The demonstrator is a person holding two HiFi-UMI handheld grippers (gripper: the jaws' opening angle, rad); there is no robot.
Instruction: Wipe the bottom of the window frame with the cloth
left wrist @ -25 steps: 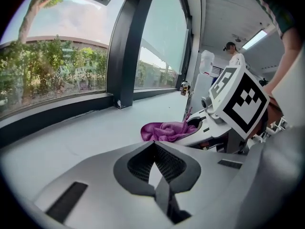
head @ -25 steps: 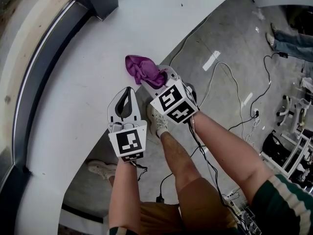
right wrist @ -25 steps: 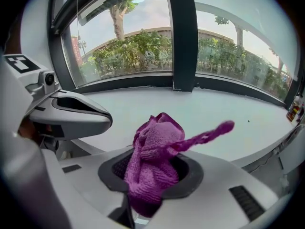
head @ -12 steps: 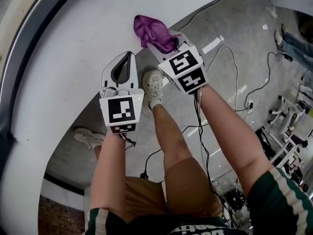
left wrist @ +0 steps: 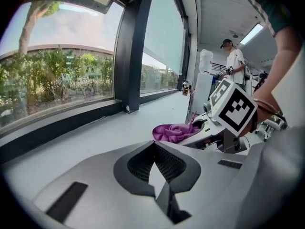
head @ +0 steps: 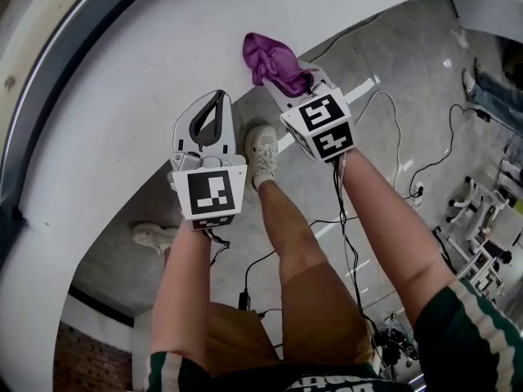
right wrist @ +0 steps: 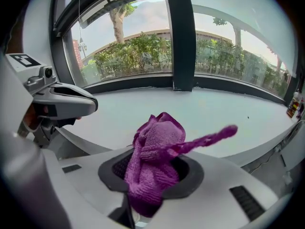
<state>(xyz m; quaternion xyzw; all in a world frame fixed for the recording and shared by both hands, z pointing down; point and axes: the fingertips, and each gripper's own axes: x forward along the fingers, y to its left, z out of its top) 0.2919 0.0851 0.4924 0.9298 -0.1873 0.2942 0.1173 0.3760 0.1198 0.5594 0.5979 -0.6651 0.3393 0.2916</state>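
Right gripper (head: 288, 82) clamped on purple cloth (head: 268, 55). In the right gripper view the jaws are closed with the cloth bunched between them, most of it standing up out of the grip and one thin strand sticking out to the right. Cloth is over the white sill (head: 139, 72), close to its near edge and well short of the dark window frame (left wrist: 57, 127) along the far side. Cannot tell whether cloth touches the sill.

Left gripper (head: 217, 98) has its jaws together at the tips and nothing between them; only a small gap lower down shows the sill through. It sits over the near part of the sill, to the left of the right gripper, the two near each other but apart. Left gripper view shows the right gripper and cloth off to the right.

Dark upright post (right wrist: 180, 37) splits the glass, and its foot meets the bottom frame. Trees and a building are outside.

Below the sill edge there is grey floor (head: 392, 64) with cables (head: 394, 141) trailing across it. One white shoe (head: 261, 149) is between the two grippers, another shoe (head: 152, 237) is further left. Second person (left wrist: 234, 63) stands far down the room.
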